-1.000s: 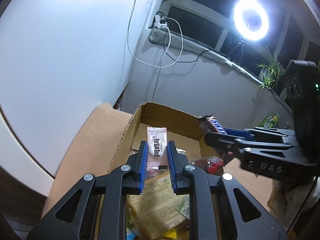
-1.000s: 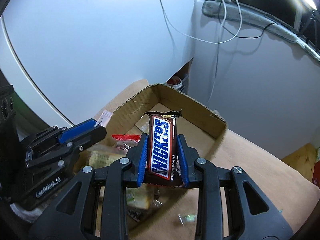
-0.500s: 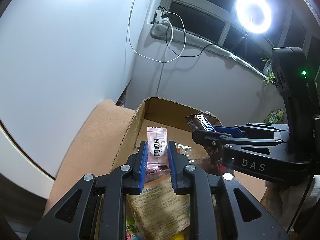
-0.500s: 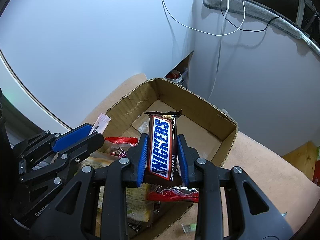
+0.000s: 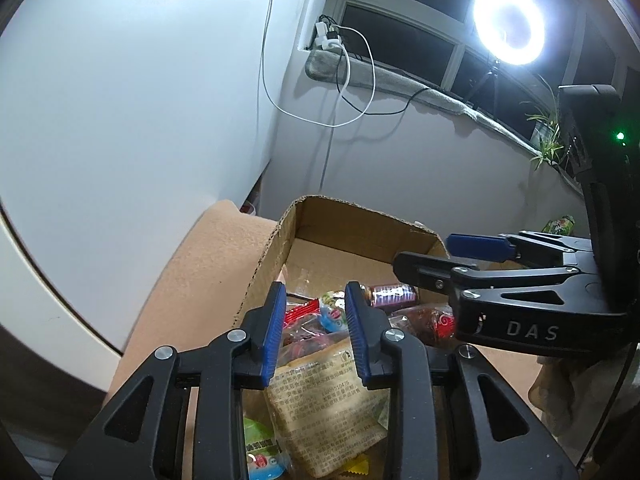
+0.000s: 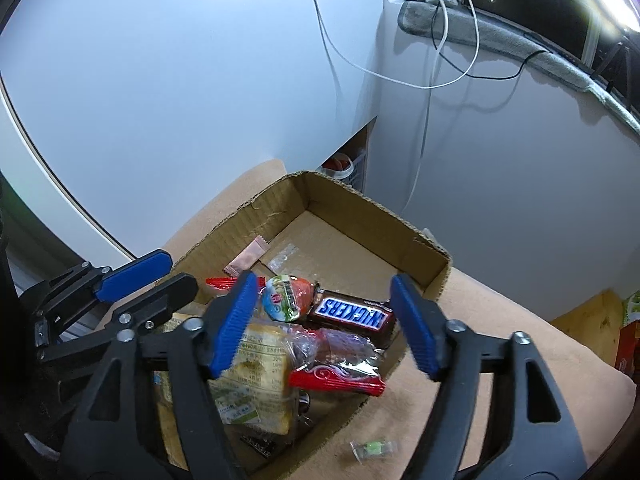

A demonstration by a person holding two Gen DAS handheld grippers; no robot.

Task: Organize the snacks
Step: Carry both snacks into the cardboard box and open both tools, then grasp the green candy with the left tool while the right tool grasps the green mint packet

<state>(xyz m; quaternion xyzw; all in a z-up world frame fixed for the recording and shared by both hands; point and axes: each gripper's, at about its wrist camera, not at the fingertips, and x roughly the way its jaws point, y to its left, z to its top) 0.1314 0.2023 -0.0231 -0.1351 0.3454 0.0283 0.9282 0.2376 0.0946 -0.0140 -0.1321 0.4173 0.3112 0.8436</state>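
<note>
An open cardboard box sits on a tan cushion and holds several snacks. A Snickers bar lies loose in the box, between the open fingers of my right gripper, which is empty. A small pink sachet lies against the box's left wall. My left gripper is open and empty above a bread packet. The box also shows in the left wrist view, with the right gripper over its right side. In the right wrist view the left gripper sits at the box's left edge.
The tan cushion carries a small green wrapped sweet outside the box. White cables hang down the wall behind. A ring light and a potted plant stand at the window sill.
Both grippers opened. The right one let go of the Snickers bar and the left one let go of the pink sachet; both now lie in the box.
</note>
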